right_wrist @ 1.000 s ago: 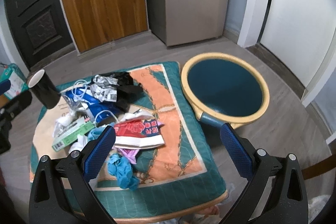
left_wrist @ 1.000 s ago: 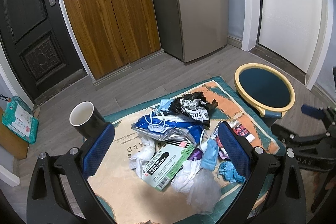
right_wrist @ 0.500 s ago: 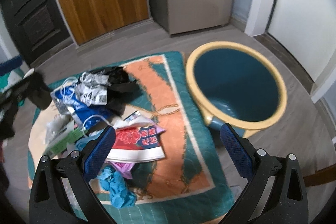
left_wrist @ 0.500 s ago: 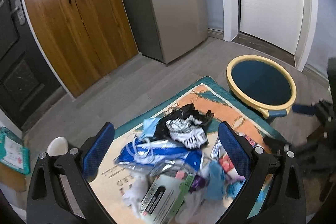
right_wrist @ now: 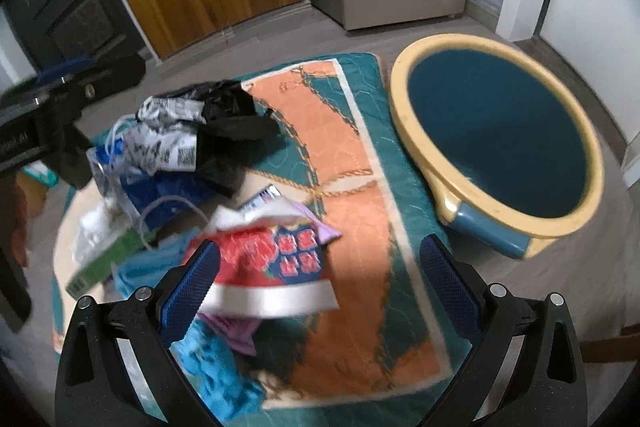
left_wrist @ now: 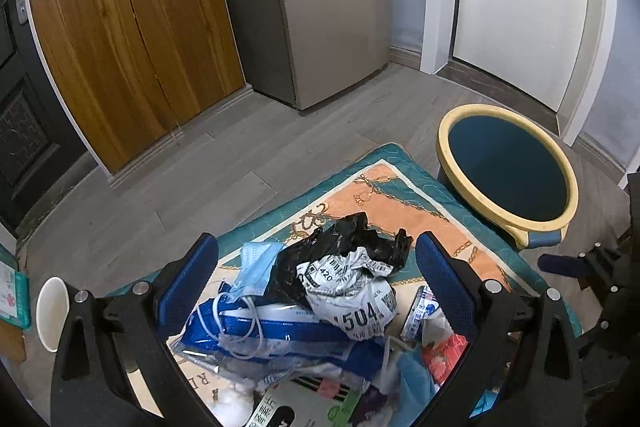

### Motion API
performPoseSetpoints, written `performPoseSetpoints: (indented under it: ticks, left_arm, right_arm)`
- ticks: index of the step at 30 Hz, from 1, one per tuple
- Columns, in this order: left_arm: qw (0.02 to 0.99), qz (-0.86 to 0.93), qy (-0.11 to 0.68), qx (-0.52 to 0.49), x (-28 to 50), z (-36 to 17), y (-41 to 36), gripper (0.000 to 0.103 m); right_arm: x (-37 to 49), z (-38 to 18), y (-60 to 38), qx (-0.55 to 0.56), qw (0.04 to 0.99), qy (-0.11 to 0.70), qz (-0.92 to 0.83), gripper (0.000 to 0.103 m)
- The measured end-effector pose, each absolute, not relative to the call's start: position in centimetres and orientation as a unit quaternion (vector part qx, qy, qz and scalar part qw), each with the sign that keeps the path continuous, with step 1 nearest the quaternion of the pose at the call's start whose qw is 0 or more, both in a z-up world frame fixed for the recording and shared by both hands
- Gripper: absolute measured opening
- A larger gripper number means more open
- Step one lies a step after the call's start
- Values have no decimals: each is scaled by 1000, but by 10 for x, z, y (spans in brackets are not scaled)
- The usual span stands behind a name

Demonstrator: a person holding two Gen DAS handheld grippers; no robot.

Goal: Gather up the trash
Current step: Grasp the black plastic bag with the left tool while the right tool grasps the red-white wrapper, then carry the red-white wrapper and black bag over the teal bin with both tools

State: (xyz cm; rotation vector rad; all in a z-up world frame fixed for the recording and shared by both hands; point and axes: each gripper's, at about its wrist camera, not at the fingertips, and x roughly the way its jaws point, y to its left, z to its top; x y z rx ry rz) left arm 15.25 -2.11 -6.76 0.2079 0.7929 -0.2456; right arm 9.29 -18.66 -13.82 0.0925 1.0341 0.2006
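Trash: a heap of wrappers and bags (left_wrist: 320,311) lies on the patterned mat (left_wrist: 384,187), none of it yet in the blue bin with the yellow rim (left_wrist: 508,167), which stands on the floor just beside the mat's edge.
Left gripper (left_wrist: 316,283): fingers spread wide, empty, framing the black bag and crumpled printed sheet (left_wrist: 352,299) atop the heap.
Right gripper (right_wrist: 320,279): fingers likewise spread, empty, low over the red and blue packet (right_wrist: 276,259).
Step in hand: judging by the poses, each gripper is lining up on a piece to pick.
Doing it well: take the top, loose item, straddle it fully before closing, and lift clear of the white cord (left_wrist: 240,323) so nothing drags along.
Left view only: a white paper cup (left_wrist: 52,307) at the mat's far side.
Right view only: the packet whole, and crumpled blue material (right_wrist: 216,367) near the mat's front edge; this view is blurred.
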Motion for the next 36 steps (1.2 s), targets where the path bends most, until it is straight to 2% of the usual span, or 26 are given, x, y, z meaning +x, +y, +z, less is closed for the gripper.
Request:
performPoseSetpoints:
  ticks: [10,13,15,16,17,18,20,21,27,28,29,36]
  left_arm:
    - [894,-135,417,94,165,-96,-26,95]
    - [889,-134,429,89,169,-103,-29,85]
    - [885,-131,438,91,171,-108,-29,73]
    - [882,-132,442,94,171,-110,-30,70]
    - [879,-132,447,101,171,-112,-32,64]
    - [877,-134,450,104,170,-114,-33,56]
    - [873,-136,455,113,168,-115,-34,53]
    - [872,-138,455,116,167,-116,-35,47]
    - [874,-138,448,128,161,-108,-33,24]
    - [875,-137,445,130,160,-104,-32,19]
    - [876,-137,443,131,159,-102,-31,5]
    - [890,-128,423,115,148,-76,-19,4]
  right_arm:
    - [100,-166,-192,91,829,544,96,93]
    - [99,-168,-193,114,818,554,108,79]
    - [98,-167,-190,118,818,550,120,60]
    - [96,-165,-188,116,819,548,124,58]
    - [97,-163,-187,112,823,543,121,48]
    - [97,-162,-188,114,823,543,120,31]
    - [96,-164,-191,121,821,545,120,24]
    - [96,-164,-192,124,820,545,120,20]
    - [90,-150,-199,140,829,528,125,13]
    - [88,-146,-200,142,831,523,127,12]
    - [86,-141,-200,143,834,517,130,11]
    - [70,-99,-190,121,859,470,164,7]
